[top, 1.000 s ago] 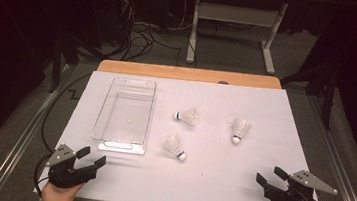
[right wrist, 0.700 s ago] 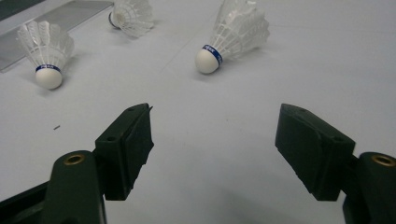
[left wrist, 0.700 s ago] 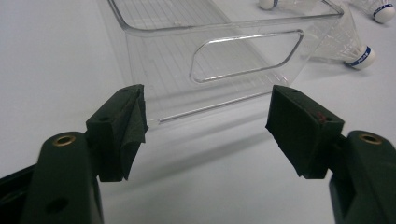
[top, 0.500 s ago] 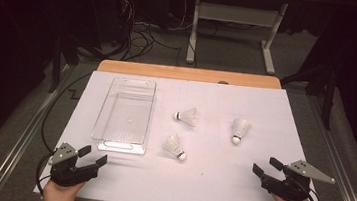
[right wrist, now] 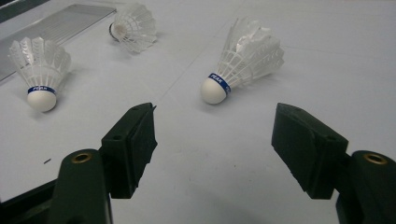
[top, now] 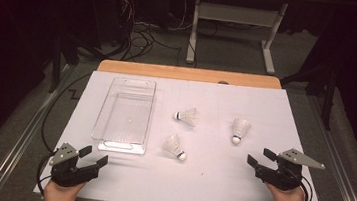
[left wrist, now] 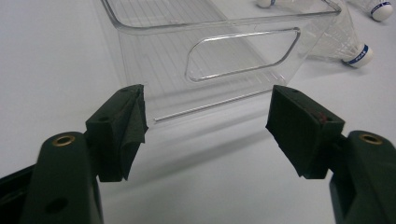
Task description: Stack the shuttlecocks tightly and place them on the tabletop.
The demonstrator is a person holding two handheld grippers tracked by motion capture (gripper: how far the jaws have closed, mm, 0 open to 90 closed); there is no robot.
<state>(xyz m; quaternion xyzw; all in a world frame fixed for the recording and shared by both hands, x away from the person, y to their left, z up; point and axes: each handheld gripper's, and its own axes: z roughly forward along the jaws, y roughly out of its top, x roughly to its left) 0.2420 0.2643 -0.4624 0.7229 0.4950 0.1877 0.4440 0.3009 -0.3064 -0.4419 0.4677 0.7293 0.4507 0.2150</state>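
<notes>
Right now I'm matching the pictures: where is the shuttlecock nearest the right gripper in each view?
High view: shuttlecock right of centre, ahead of the right gripper.
Right gripper view: upper middle, cork toward the camera.
Left gripper view: I cannot tell it from the others.
Shared landmark: clear tray.

Dim room: grey floor [top: 231, 61], tangled cables [top: 138, 33], white desk frame [top: 235, 21] behind.

The white table surface [top: 208, 184] was evenly and brightly lit from overhead, while the surroundings from 9 through 12 to 3 o'clock were left nearly black. Only soft, short shadows were cast. Slight softness was noted throughout the high view. In both gripper views, the near jaws were rendered somewhat unsharp.
</notes>
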